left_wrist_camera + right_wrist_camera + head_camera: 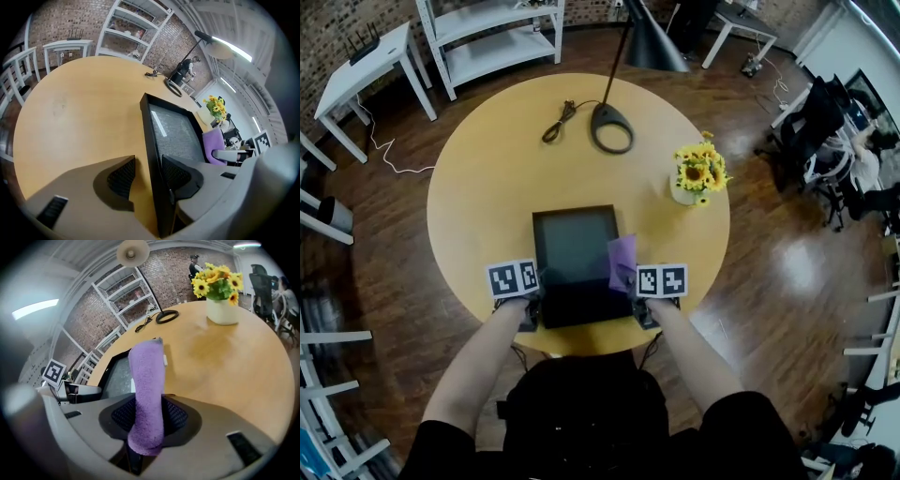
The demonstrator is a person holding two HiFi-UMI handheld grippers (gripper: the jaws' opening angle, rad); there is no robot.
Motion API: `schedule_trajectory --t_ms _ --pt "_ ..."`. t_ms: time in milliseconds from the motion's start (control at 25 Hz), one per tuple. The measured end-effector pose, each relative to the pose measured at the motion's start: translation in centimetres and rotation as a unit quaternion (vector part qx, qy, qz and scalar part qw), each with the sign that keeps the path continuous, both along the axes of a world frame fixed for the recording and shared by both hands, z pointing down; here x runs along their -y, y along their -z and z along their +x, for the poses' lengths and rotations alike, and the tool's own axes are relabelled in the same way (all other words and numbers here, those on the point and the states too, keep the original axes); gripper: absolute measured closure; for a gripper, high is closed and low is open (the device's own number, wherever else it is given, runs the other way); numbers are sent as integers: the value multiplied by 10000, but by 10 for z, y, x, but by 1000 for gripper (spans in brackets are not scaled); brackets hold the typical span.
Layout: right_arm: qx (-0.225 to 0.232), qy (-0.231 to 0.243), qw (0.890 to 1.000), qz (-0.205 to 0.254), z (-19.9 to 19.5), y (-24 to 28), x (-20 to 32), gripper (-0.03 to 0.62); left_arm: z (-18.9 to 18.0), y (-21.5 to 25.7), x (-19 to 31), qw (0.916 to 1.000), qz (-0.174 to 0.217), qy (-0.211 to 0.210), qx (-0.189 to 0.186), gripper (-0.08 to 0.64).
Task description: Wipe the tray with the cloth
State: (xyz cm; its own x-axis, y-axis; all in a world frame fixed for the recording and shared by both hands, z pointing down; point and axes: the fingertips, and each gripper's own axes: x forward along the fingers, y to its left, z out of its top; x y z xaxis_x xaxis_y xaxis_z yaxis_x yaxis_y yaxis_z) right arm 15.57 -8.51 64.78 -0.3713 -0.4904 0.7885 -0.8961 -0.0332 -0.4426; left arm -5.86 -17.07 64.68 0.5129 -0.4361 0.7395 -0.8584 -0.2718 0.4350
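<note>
Nearest the viewer, the left forearm and right forearm reach forward, one to each near corner of the black tray. The tray lies flat on the round bench, close to its near edge.

**Left claw**: apart, straddling the tray's left wall. The inner pad lies against the wall, while a strip of bench shows between the outer pad and the wall, so the tray is bracketed but not clamped.

**Right claw**: clamped on the purple cloth. The cloth stands up from between the pads as a narrow folded strip at the tray's near right edge, and seemingly does not yet lie on the tray floor.

**Likely faults:**
- With the left wall unclamped, the first stroke could push the tray across the bench or off its near edge.
- The bunched strip offers little wiping face, so the hard claw tips might scrape the tray floor.
- A thin bite on the cloth could let it pull free under drag.

**Pose:** both claws slope forward and steeply down, with their marker cubes uppermost and level with each other.

Farther off, well clear of the tray, stand the vase of sunflowers to the right and, beyond that, the lamp base with its cable.
</note>
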Motion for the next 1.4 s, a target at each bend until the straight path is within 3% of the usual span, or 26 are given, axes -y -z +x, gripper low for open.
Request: schedule_trajectory --t_ms 360,680,760,840,920,1080,1160,1280,1400 --pt "-94 477 9988 -26 -11 1 -70 453 0 -1 2 9999 50 165 -13 385" --pt "-261 677 9974 -49 -13 -3 -80 459 1 -2 3 9998 49 166 16 388" --pt "-387 878 9954 -80 -13 -4 -77 463 3 -2 2 9999 -43 106 -113 391" --pt "-411 1087 9931 -153 -12 -4 -72 465 4 -2 1 9986 -250 240 -401 480" --pt "-441 1313 9901 -239 -11 -4 -65 465 0 -4 -1 9967 -374 461 -546 480" --pt "-785 1848 9794 -209 -7 -4 -39 466 -13 -4 -9 9961 -317 711 -416 474" --pt "-996 2128 9719 -166 -1 -4 -25 466 -17 -6 -17 9921 -373 1088 -500 471" --pt "-1166 2721 9548 -265 5 -4 -3 466 -24 -7 -32 9799 -431 1832 -661 469" --pt "-1396 3361 9309 -309 12 -5 21 466 -21 -9 -48 9658 -450 2450 -720 465"
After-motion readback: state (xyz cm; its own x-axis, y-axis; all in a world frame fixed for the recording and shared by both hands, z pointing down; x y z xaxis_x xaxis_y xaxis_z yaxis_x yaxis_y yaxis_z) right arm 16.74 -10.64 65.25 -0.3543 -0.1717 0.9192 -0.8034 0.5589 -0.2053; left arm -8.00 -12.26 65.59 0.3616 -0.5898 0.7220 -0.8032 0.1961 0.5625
